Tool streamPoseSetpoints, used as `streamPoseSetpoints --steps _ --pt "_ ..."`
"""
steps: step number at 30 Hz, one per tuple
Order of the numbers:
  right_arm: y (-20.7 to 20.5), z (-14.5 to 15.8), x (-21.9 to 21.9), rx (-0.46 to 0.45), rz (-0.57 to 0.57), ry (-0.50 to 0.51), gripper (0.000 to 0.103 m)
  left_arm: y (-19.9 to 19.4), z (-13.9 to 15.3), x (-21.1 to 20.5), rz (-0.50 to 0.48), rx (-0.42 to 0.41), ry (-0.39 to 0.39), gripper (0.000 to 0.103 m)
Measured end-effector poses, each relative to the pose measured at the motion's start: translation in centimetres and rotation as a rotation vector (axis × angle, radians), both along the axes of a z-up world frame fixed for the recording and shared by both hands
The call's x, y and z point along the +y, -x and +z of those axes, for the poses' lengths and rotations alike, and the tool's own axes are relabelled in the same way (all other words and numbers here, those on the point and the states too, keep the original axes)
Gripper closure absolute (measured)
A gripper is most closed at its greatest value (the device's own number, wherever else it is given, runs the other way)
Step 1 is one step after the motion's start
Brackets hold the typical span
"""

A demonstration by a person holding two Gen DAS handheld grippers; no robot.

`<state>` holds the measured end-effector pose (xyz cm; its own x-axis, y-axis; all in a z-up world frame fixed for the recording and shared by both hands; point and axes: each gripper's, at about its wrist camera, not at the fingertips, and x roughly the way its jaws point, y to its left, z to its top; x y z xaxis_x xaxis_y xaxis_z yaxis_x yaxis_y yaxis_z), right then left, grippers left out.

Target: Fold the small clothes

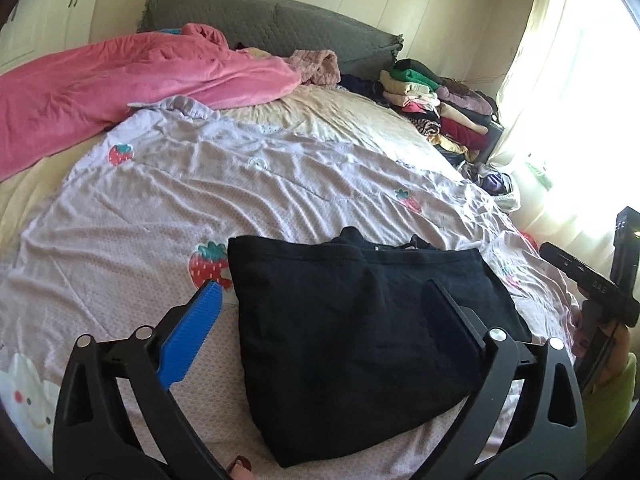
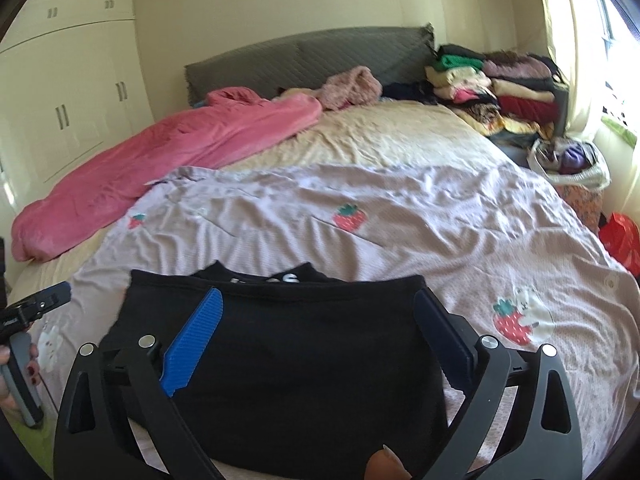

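Both tools are seen spread wide, with nothing pinched between the pads: the left tool [image 1: 320,296] and the right tool [image 2: 320,304] are each held clear above the black garment [image 1: 360,344], which lies folded on the strawberry-print bedspread [image 1: 280,184] at the near edge of the bed. No fabric is touched by either one, so the garment is judged to be released.

From the left tool, the garment is found directly ahead and below, shifted slightly toward that tool's right finger; from the right tool it is centred between the fingers (its neckband and a white print showing at the far edge). Its long axis is laid across both views, side to side.

The right tool [image 1: 588,280] is seen at the right margin of the left view. A stack of folded clothes [image 2: 492,88] is kept well apart, at the far right corner by the headboard, so the right hand is judged the better placed for any carry there.
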<state>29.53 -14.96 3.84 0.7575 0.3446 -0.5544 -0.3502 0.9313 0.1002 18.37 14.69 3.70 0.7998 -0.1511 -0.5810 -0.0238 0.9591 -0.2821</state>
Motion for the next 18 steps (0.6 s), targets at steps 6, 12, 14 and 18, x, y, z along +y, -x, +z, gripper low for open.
streamPoseSetpoints --steps 6,12,14,18 --pt "2.2 1.6 2.3 -0.036 0.09 -0.017 0.005 0.7 1.3 0.2 0.022 -0.022 -0.053 0.01" --pt "4.2 2.3 5.3 -0.063 0.179 -0.002 0.005 1.0 1.6 1.1 0.061 -0.014 -0.076 0.01" --pt "4.7 2.1 6.2 -0.062 0.2 0.009 0.005 1.1 1.6 1.4 0.074 -0.014 -0.086 0.01" --pt "5.3 1.6 7.9 -0.059 0.243 0.035 0.005 1.2 1.8 1.8 0.097 -0.013 -0.129 0.01"
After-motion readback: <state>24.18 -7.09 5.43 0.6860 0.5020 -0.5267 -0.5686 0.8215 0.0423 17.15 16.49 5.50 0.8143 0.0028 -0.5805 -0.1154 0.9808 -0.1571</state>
